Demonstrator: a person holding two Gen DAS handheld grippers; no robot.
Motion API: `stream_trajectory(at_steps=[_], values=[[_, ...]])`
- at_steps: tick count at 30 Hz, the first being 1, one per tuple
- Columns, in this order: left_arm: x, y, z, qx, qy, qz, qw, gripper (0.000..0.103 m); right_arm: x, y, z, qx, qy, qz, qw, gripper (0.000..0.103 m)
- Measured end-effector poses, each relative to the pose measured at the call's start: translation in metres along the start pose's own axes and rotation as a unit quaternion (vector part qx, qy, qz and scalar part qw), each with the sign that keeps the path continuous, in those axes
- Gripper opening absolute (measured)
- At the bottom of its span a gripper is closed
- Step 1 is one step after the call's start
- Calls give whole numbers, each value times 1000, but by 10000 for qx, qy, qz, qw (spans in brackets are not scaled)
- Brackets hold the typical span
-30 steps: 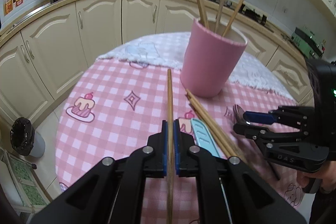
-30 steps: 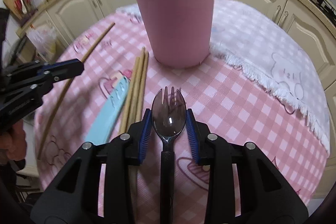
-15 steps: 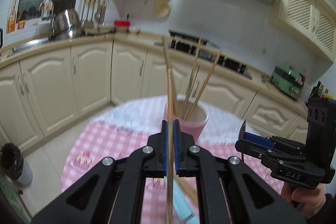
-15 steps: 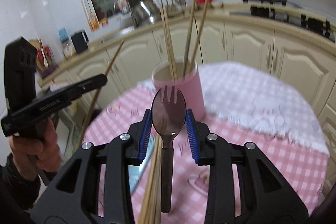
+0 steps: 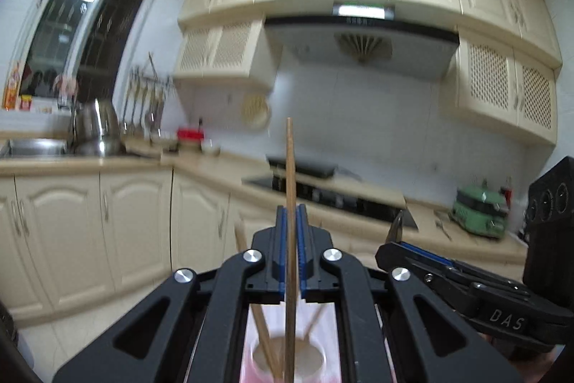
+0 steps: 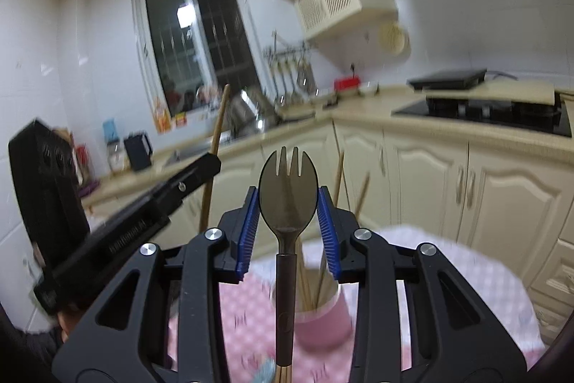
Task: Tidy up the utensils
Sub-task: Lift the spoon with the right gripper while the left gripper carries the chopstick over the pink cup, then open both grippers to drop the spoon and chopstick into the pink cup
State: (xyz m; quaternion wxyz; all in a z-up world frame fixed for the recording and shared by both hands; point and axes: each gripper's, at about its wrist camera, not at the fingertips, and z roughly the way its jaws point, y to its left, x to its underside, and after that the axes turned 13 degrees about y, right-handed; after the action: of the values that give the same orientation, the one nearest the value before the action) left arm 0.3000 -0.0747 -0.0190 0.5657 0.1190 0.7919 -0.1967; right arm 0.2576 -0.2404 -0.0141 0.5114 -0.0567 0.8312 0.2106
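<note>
Already we have one utensil in each claw. Our left gripper (image 5: 291,232) is pinched tight on a wooden chopstick (image 5: 290,174), held well above the pink cup (image 5: 287,359) on the checked tablecloth (image 6: 448,261). Our right gripper (image 6: 288,203) is partly closed, its blue pads against the bowl of the dark spork (image 6: 288,189), also up over the cup. Several chopsticks (image 6: 315,282) stand inside the cup, so part of the sorting looks done. Left to do: drop these two in, then gather what lies blurred at the tablecloth's near edge.
</note>
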Motion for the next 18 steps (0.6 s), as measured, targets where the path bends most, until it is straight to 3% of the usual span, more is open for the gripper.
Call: stream_trajectory(at_steps=[3,8,18], values=[[-10,0,21,-55,-263,-164,9995,5,-12,-5,12,83,-224,125,9996,32],[-6,8,56,-171,-348,-329,9987,5,-15,-15,33,143,-275,211,9993,32],[29,25,73,-126,118,-331,9993,6,8,-30,70,208,154,240,9994,33]])
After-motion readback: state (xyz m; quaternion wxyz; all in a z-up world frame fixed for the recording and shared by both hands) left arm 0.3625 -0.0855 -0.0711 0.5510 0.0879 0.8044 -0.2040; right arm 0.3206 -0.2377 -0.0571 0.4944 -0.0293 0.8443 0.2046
